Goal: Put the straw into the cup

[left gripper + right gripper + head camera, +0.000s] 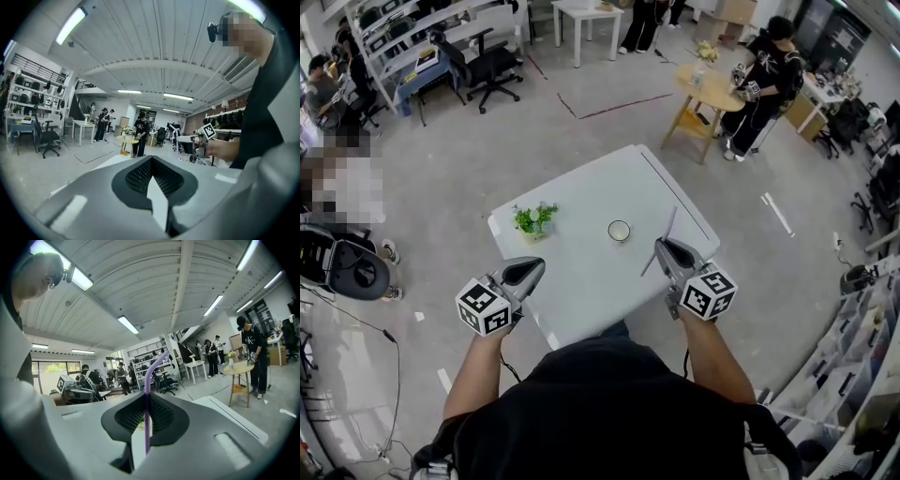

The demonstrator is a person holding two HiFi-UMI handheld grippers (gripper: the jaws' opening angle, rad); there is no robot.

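Observation:
A small white cup (619, 230) stands upright near the middle of the white table (581, 291). My right gripper (664, 247) is shut on a purple straw (669, 223), which slants up and over the table to the right of the cup. In the right gripper view the straw (148, 380) rises between the closed jaws and bends at its top. My left gripper (534, 270) hovers at the table's near left corner, shut with nothing in it. Its jaws (152, 161) meet in the left gripper view.
A small potted plant (534, 221) sits on the table left of the cup. A person stands by a round wooden table (709, 92) at the back right. Office chairs (483, 66) and shelves stand at the back left.

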